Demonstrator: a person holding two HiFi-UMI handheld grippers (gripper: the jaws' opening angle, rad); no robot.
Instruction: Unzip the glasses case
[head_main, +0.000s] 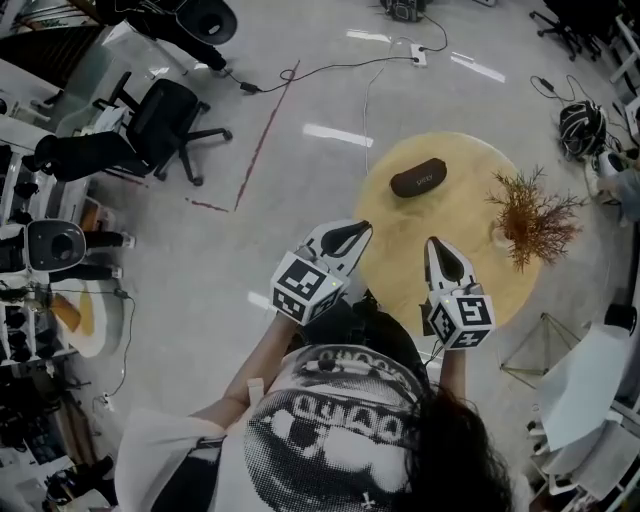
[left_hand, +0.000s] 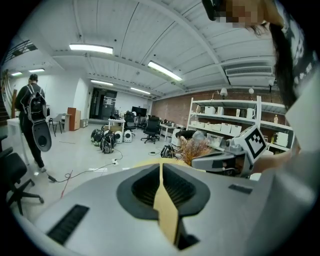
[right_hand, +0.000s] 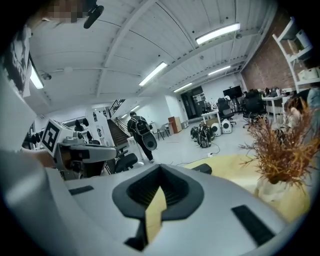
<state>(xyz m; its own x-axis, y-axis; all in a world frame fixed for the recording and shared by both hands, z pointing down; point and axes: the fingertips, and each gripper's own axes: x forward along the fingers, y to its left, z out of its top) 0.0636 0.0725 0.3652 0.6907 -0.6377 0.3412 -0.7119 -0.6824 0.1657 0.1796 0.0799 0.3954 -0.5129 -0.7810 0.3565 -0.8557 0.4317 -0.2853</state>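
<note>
A black zipped glasses case (head_main: 418, 177) lies at the far side of a round pale wood table (head_main: 400, 250); in the right gripper view the glasses case (right_hand: 201, 169) shows just beyond the jaw tips. My left gripper (head_main: 362, 232) hovers over the table's near left edge, jaws together with nothing between them (left_hand: 161, 164). The right gripper (head_main: 433, 243) hangs over the near part of the table, also shut and empty (right_hand: 160, 167). Both point toward the case and are well short of it. Each gripper shows in the other's view: the right gripper (left_hand: 220, 161) and the left gripper (right_hand: 82, 150).
A dried orange plant in a white vase (head_main: 530, 215) stands on the table's right side, close to the right gripper's path. A black office chair (head_main: 165, 125) and cables (head_main: 330, 68) are on the floor beyond. A person with a backpack (right_hand: 140, 130) walks far off. Shelves (left_hand: 240, 120) line the brick wall.
</note>
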